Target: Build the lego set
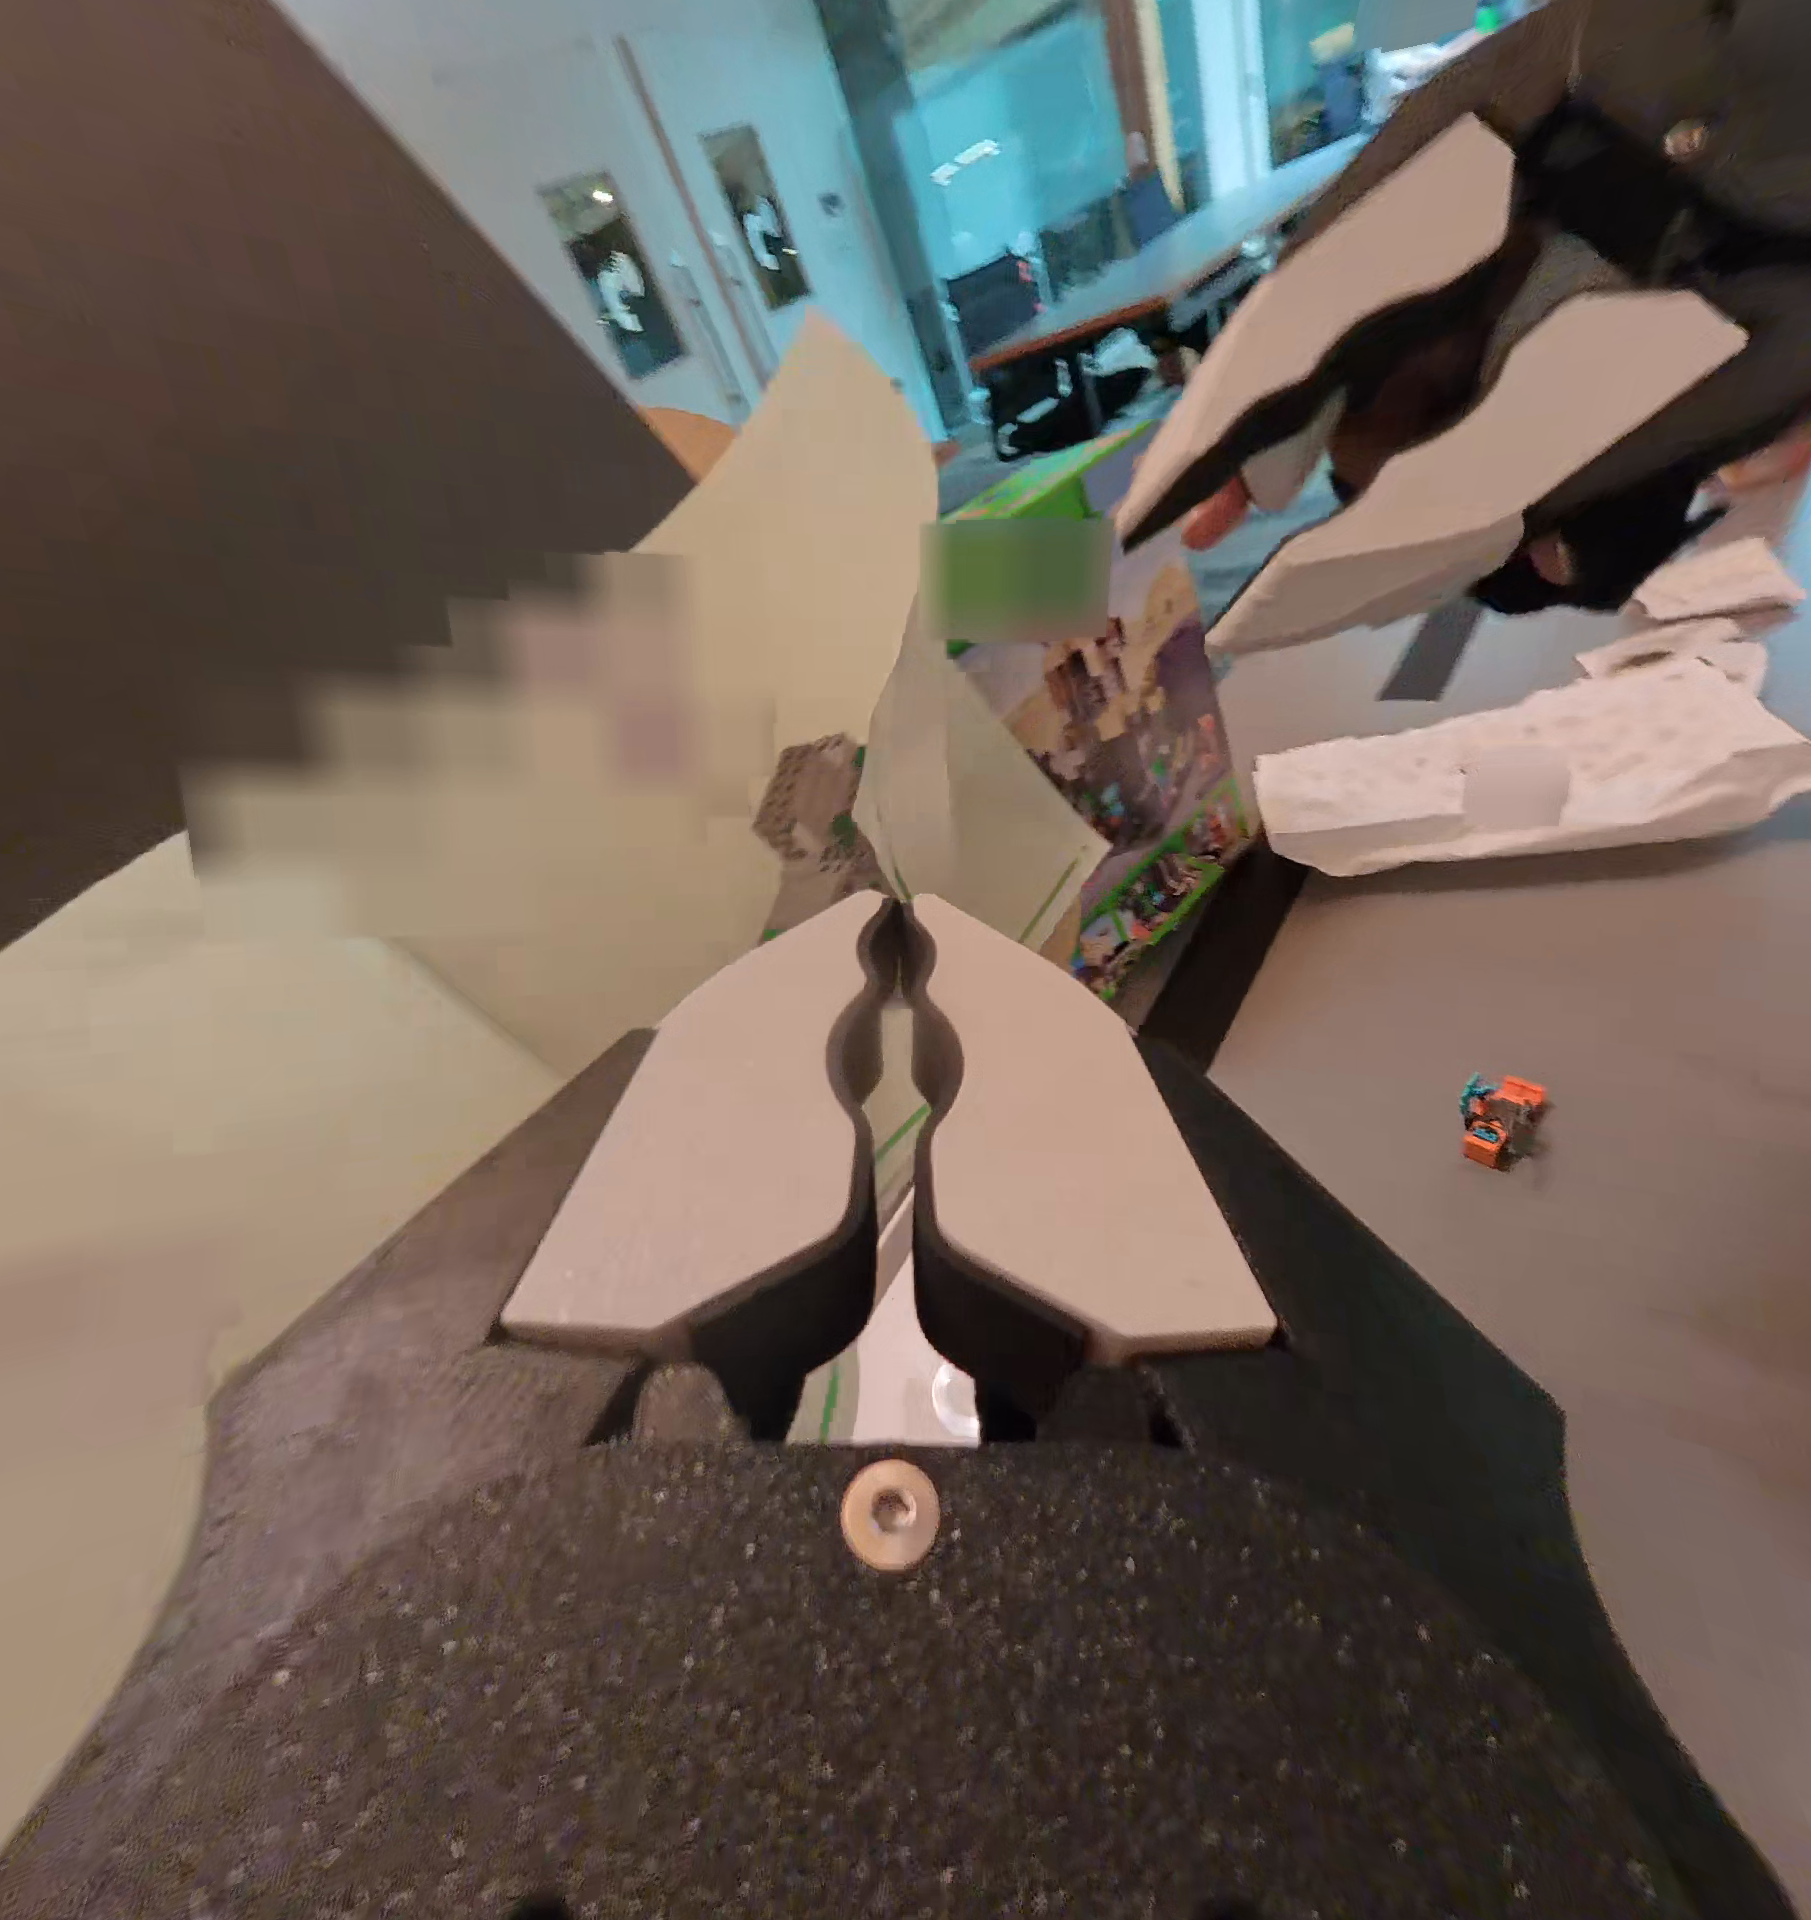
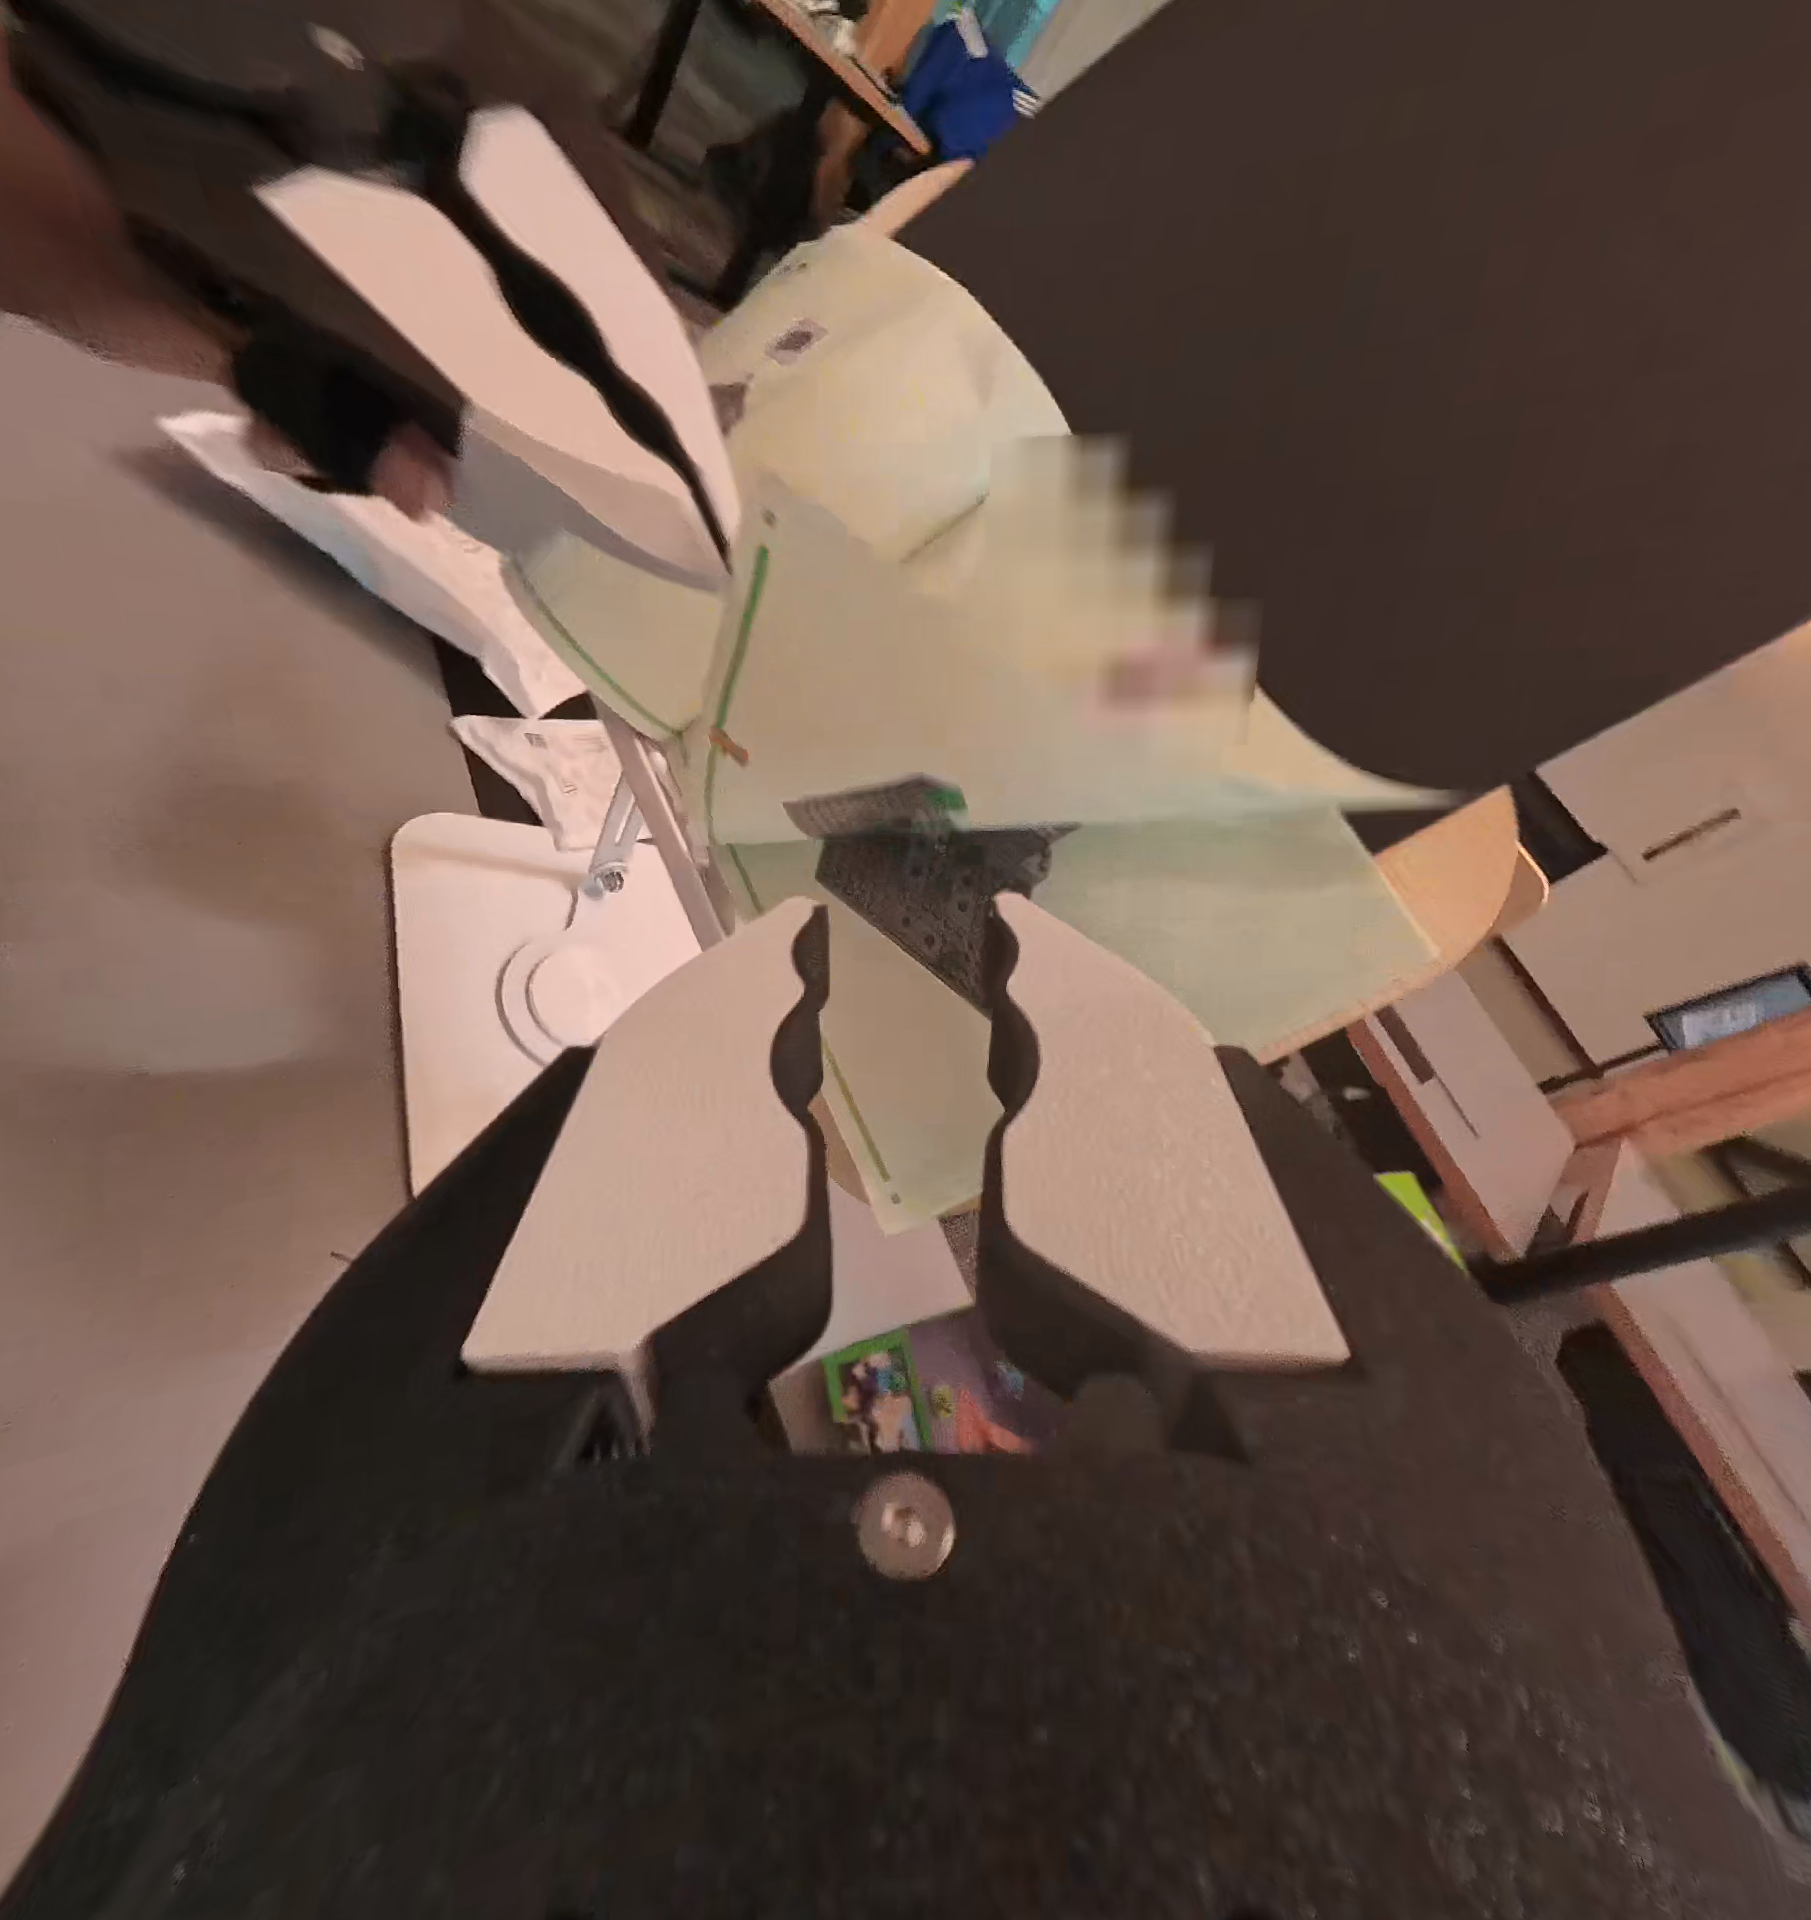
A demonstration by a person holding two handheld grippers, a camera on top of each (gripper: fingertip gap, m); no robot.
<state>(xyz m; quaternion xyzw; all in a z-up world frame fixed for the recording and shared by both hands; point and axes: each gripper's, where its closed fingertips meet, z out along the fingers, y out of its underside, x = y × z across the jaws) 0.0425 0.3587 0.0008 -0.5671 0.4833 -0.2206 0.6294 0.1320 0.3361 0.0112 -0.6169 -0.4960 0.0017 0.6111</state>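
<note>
The left gripper (image 1: 901, 909) pinches a page of the instruction booklet (image 1: 859, 582), held above the Lego box (image 1: 1140, 748). The right gripper (image 2: 906, 914), fingers parted and empty, hovers near it. A hard tug could tear the page.

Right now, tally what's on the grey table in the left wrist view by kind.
White paper bags: 2, one large in front and crumpled pieces behind it
Lego box: 1
Small orange and teal lego build: 1
Total: 4
</note>
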